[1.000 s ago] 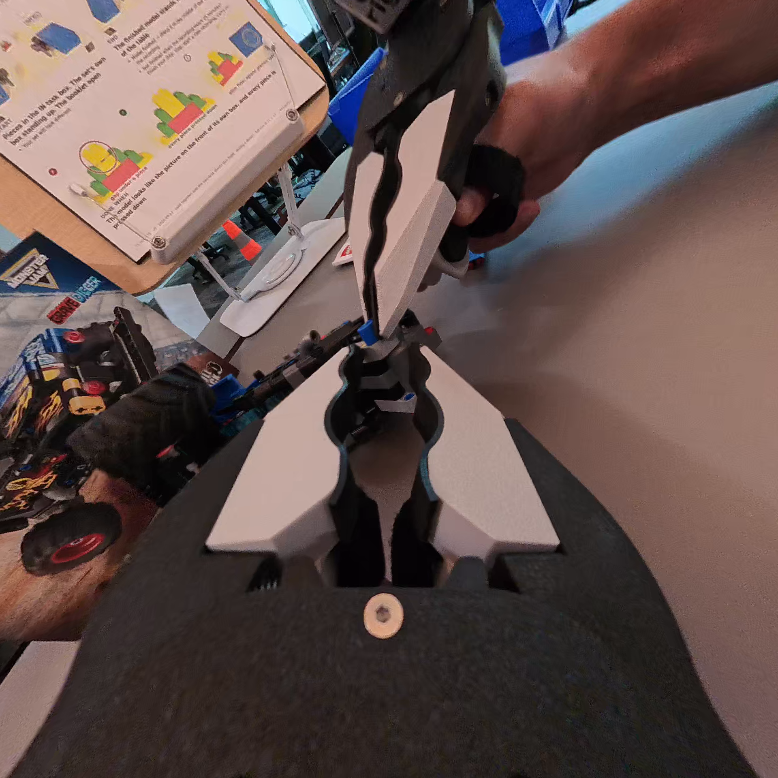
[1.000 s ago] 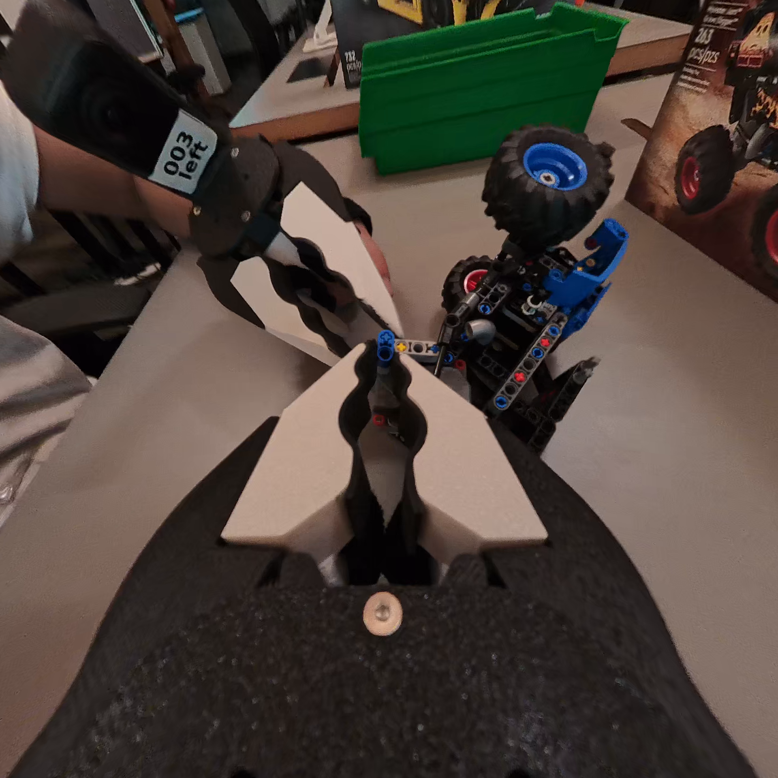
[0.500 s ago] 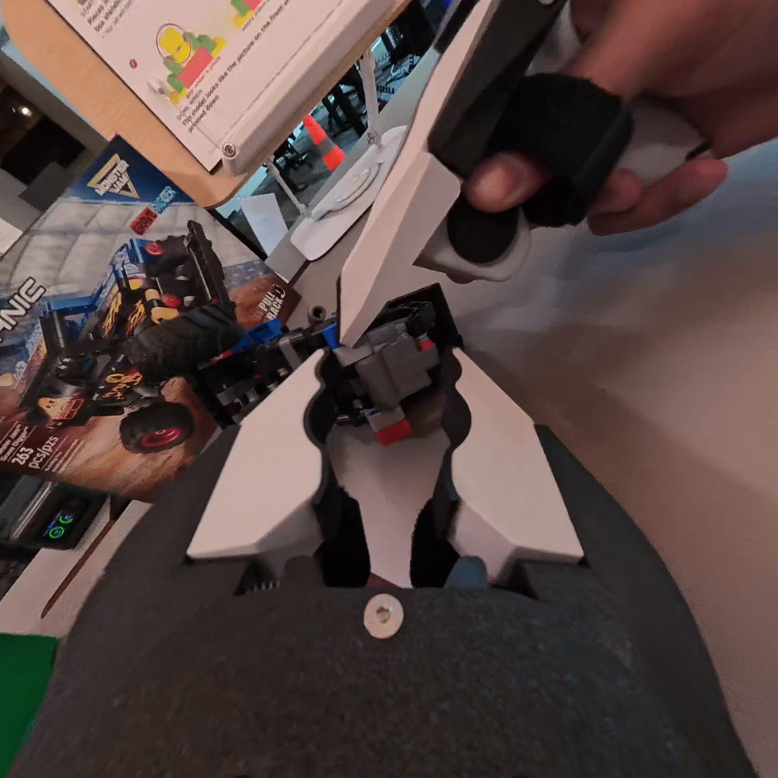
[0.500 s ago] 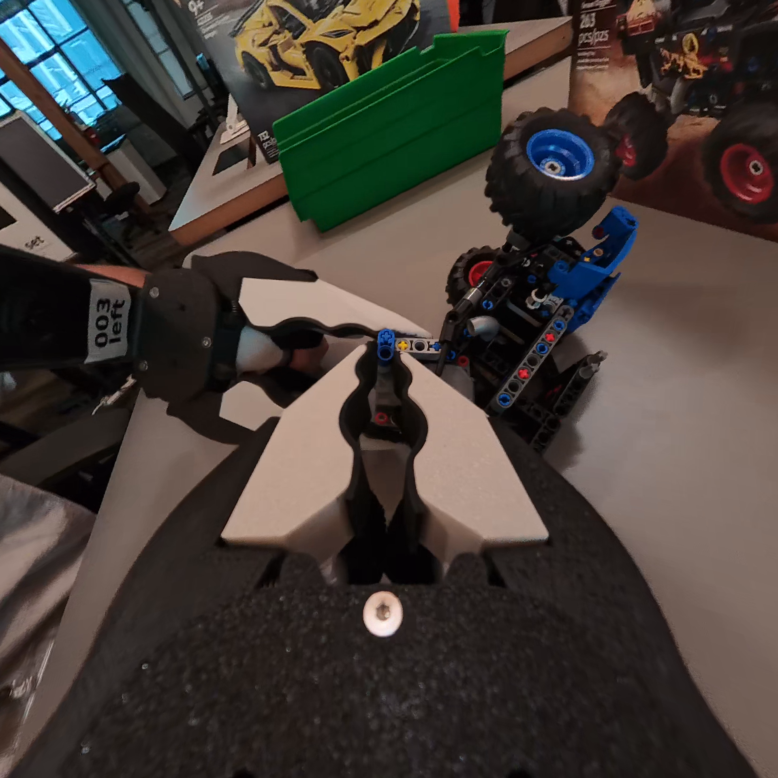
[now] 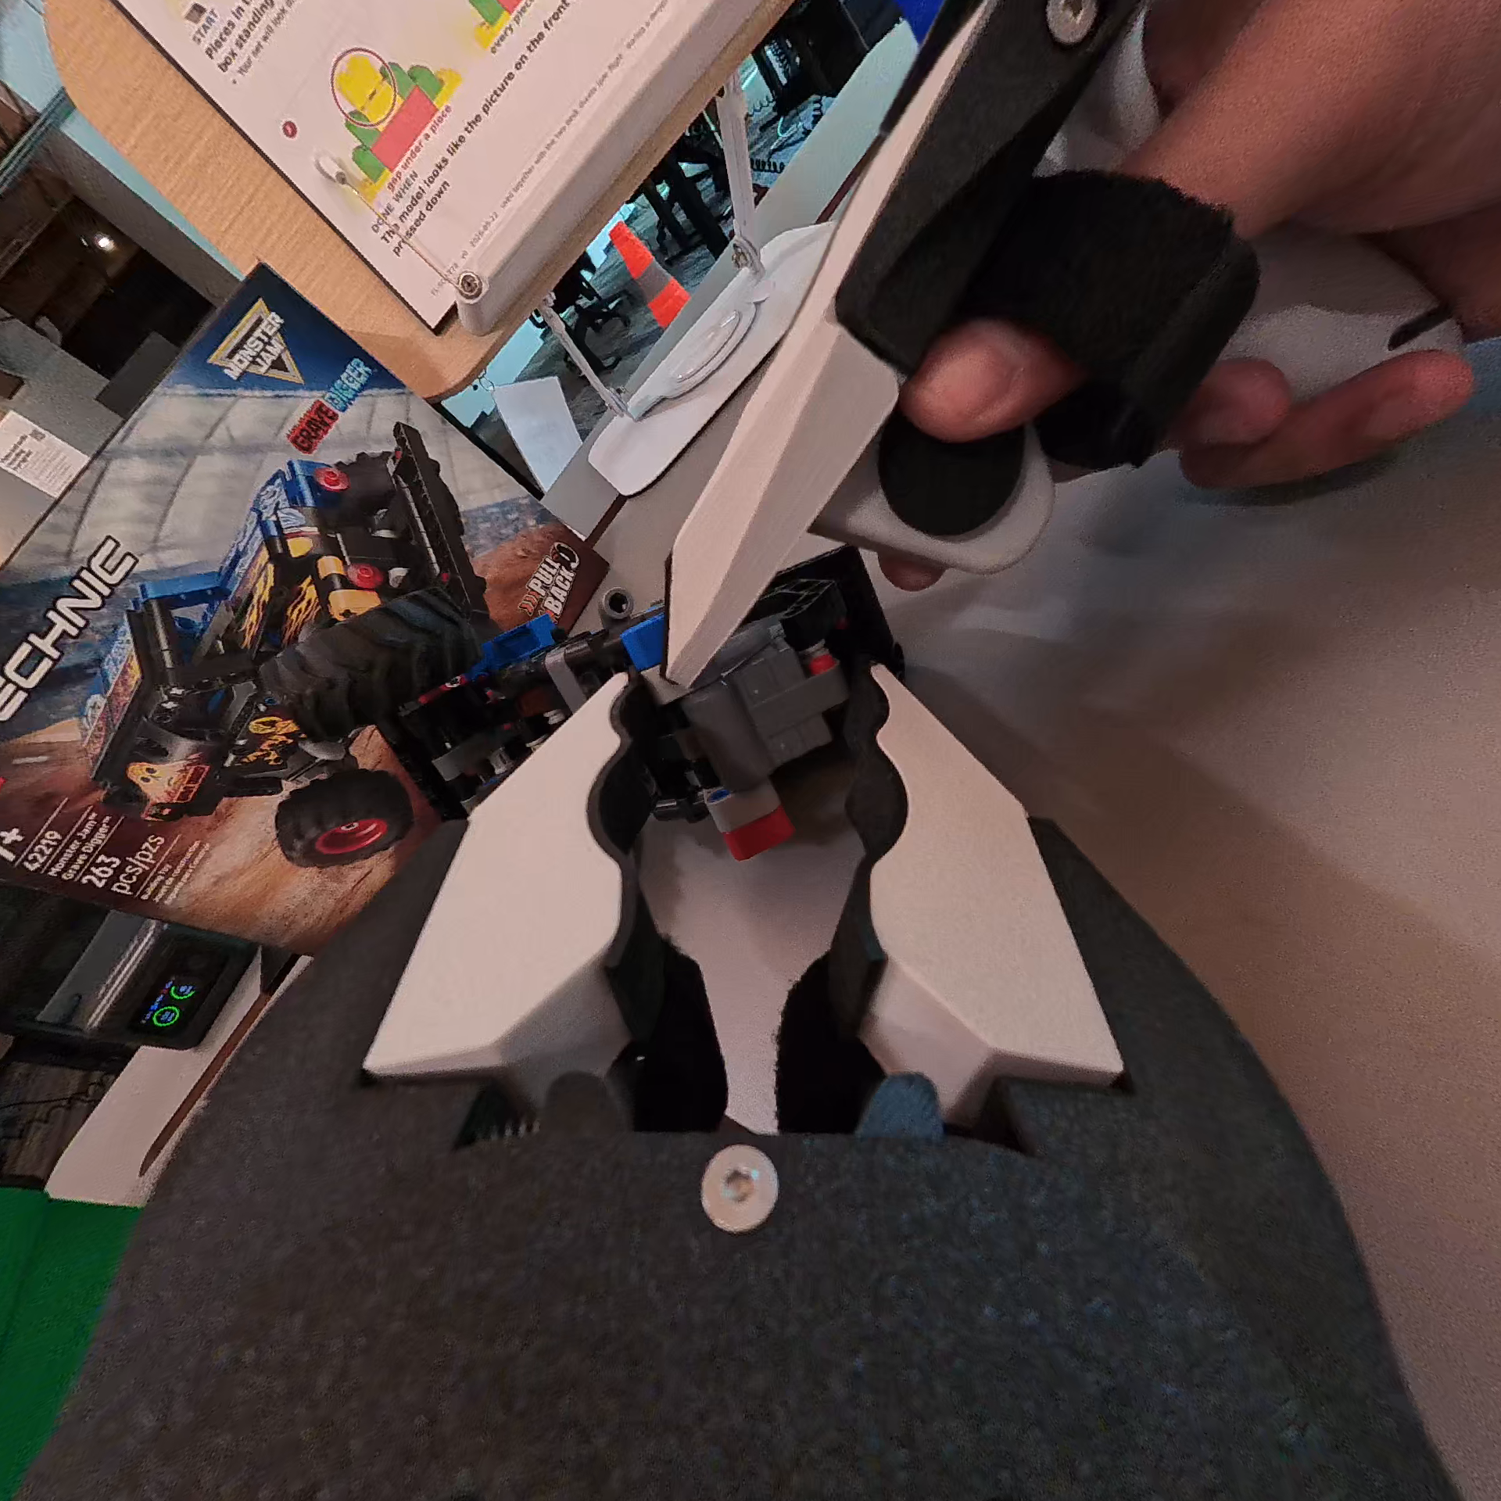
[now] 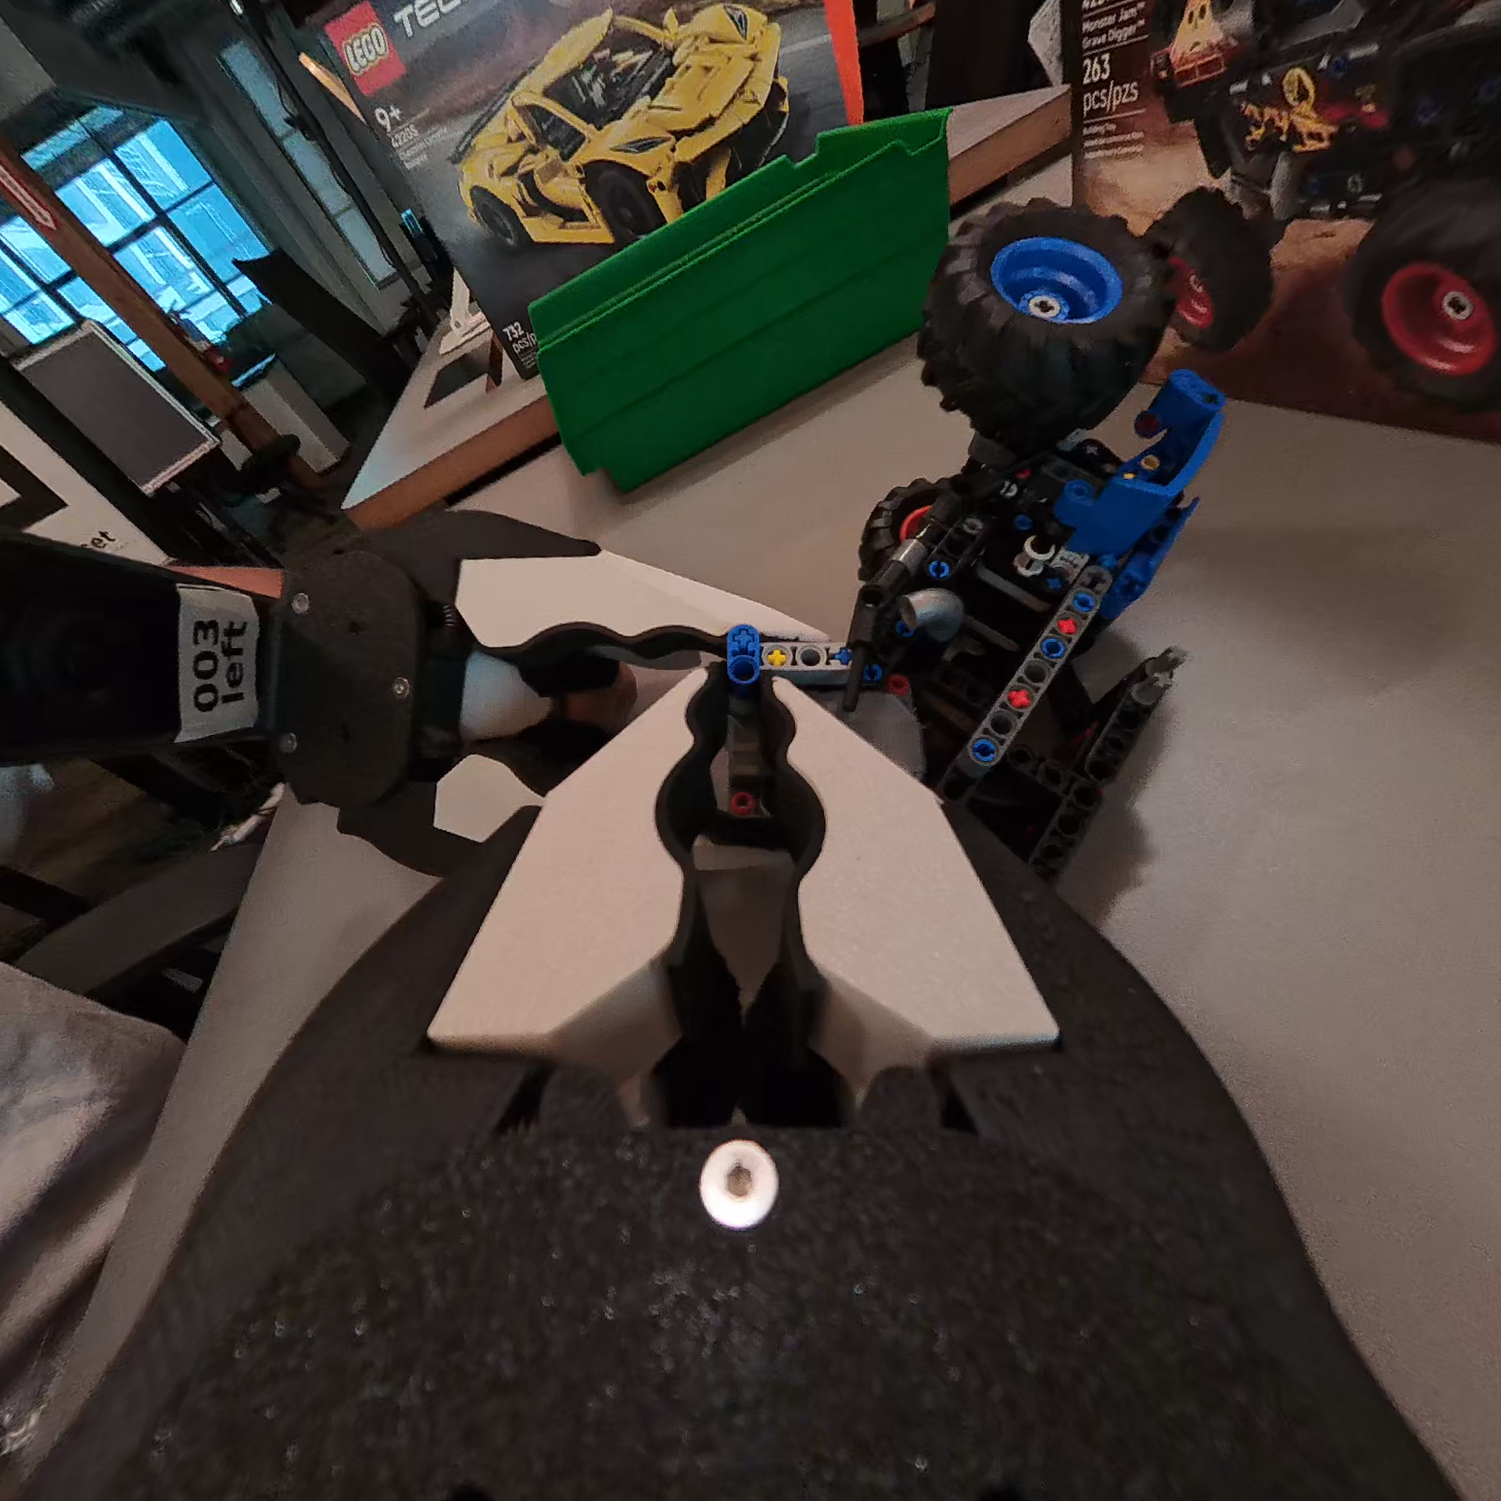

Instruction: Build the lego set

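A partly built toy truck chassis (image 6: 1031, 617), black with blue parts and a blue-rimmed wheel (image 6: 1048, 284), lies tilted on the grey table (image 6: 1299, 731). My left gripper (image 5: 751, 690) is closed around the chassis end with the grey motor block (image 5: 763, 715) and its red axle tip (image 5: 759, 832). The block fills the gap between the pads. My right gripper (image 6: 741, 690) is shut on a dark beam of the chassis, with a blue connector (image 6: 741, 650) at its tips. Its white finger (image 5: 747, 520) comes down onto the block in the left wrist view. The left gripper's upper finger (image 6: 633, 593) lies level over the grey beam.
A green bin (image 6: 747, 300) stands behind the truck, with a yellow-car box (image 6: 585, 138) behind it. A monster-truck box (image 6: 1340, 203) stands at the right; it also shows in the left wrist view (image 5: 203, 650). An instruction board on a stand (image 5: 406, 122) hangs over the table's far side. Left and right tips are no more than a few centimetres apart.
My left gripper opened wider and moved forward around the grey motor block, swinging level. My right gripper kept its hold on the beam while its view tilted up.
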Demonstrator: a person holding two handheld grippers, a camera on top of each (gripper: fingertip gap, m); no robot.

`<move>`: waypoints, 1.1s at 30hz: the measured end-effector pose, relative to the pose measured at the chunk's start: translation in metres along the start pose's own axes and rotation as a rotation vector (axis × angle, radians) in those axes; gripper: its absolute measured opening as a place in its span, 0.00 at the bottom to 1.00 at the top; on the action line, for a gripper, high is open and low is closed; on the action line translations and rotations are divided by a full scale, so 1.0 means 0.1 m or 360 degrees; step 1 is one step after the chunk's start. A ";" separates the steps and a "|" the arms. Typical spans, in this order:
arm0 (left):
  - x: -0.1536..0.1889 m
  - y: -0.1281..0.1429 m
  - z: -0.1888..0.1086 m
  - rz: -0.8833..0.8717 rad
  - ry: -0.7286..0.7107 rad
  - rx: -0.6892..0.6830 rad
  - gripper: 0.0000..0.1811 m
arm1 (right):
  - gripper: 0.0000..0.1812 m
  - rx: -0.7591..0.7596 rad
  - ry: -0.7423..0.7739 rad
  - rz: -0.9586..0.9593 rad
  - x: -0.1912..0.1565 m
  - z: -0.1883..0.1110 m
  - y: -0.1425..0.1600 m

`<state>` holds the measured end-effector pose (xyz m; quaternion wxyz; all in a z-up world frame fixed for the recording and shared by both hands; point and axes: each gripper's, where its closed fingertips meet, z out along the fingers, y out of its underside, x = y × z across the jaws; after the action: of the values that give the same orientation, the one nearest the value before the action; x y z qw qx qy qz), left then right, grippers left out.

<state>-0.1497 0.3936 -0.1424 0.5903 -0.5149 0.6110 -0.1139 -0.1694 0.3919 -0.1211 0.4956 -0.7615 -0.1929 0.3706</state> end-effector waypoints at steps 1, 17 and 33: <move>-0.01 0.00 0.00 -0.0004 -0.0005 0.0002 0.26 | 0.04 0.0009 0.0022 -0.0023 0.01 0.00 -0.01; -0.04 -0.04 -0.02 0.0007 -0.0044 0.0064 0.25 | 0.03 0.0151 -0.0099 0.0125 0.01 -0.06 -0.10; -0.08 -0.07 -0.03 -0.0002 -0.0072 0.0077 0.23 | 0.04 0.0227 -0.0152 0.0252 0.04 -0.10 -0.15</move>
<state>-0.1502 0.3951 -0.1319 0.6162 -0.5033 0.5943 -0.1174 -0.1581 0.3950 -0.1074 0.5080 -0.7186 -0.1286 0.4572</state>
